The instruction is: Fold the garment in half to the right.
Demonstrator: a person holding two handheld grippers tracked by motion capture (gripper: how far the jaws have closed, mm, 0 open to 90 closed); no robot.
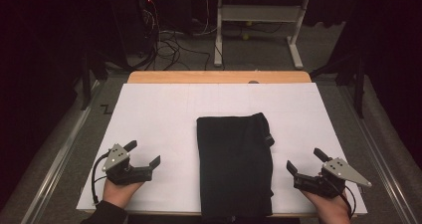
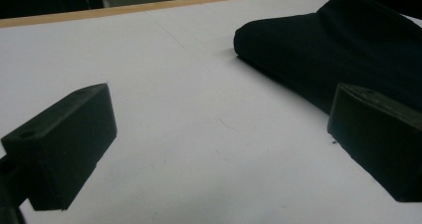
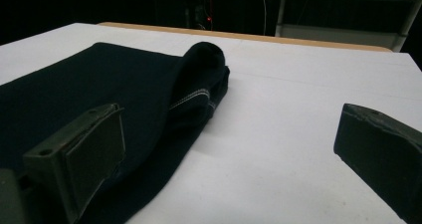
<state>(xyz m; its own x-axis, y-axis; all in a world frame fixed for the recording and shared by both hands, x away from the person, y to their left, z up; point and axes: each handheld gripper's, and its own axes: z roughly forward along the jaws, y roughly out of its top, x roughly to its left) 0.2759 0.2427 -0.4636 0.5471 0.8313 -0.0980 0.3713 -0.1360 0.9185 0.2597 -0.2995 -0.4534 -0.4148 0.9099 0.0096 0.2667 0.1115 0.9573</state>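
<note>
A folded black garment [image 1: 234, 164] lies in the middle of the white sheet [image 1: 159, 109], reaching to the near edge. Its bulging folded corner with pale stitching [image 3: 199, 97] faces the right gripper view, and its dark bulk [image 2: 328, 50] lies at the upper right of the left gripper view. My left gripper [image 1: 145, 154] rests low over the sheet to the left of the garment, jaws wide apart and empty [image 2: 219, 144]. My right gripper [image 1: 306, 160] sits to the right of the garment, open too, nothing between its jaws [image 3: 229, 154]. Both stand apart from the cloth.
The white sheet covers a wooden table whose far edge [image 1: 219, 77] shows as a tan strip. Beyond it stand a white metal frame [image 1: 259, 30] and tangled cables [image 1: 169, 45] on the floor. Bare sheet lies on both sides of the garment.
</note>
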